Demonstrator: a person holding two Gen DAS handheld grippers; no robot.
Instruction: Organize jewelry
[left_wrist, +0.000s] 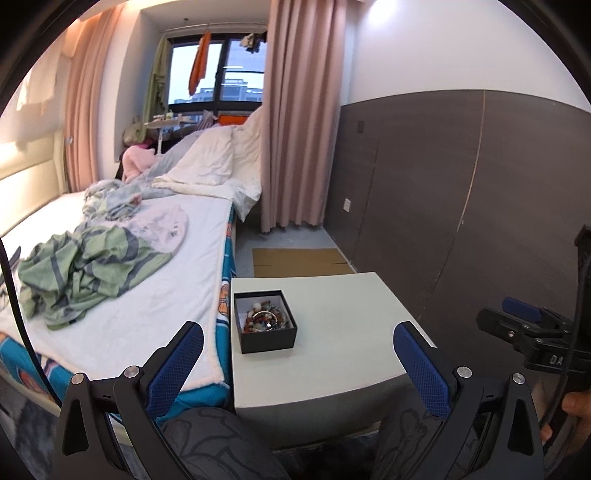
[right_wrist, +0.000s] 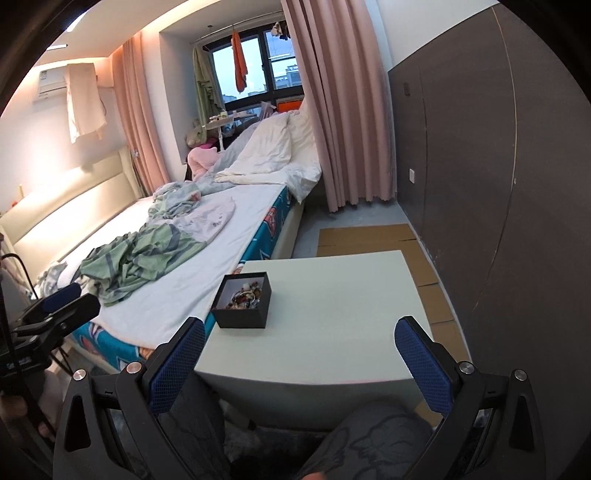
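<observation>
Seen from the left wrist, the left gripper (left_wrist: 298, 354) hangs low before a pale grey-green square desk (left_wrist: 351, 332), its blue-padded jaws spread wide and holding nothing. On the desk's left part, near the bed side, stands a small black square cardboard box (left_wrist: 269, 340), lidless, with a tangle of coloured bead jewelry (left_wrist: 264, 317) inside. A bed with a white sheet (left_wrist: 147, 266) runs along the desk's left edge, a crumpled green striped cloth (left_wrist: 85, 273) lying on it. At the far right edge the right gripper (left_wrist: 524, 325) shows from the side.

From the right wrist, the right gripper (right_wrist: 300, 354) also has its jaws wide apart and empty, well short of the box (right_wrist: 242, 317). That box sits at the desk's (right_wrist: 351, 314) near-left corner, beads (right_wrist: 245, 295) heaped within. The left gripper (right_wrist: 59, 306) shows at the left edge.
</observation>
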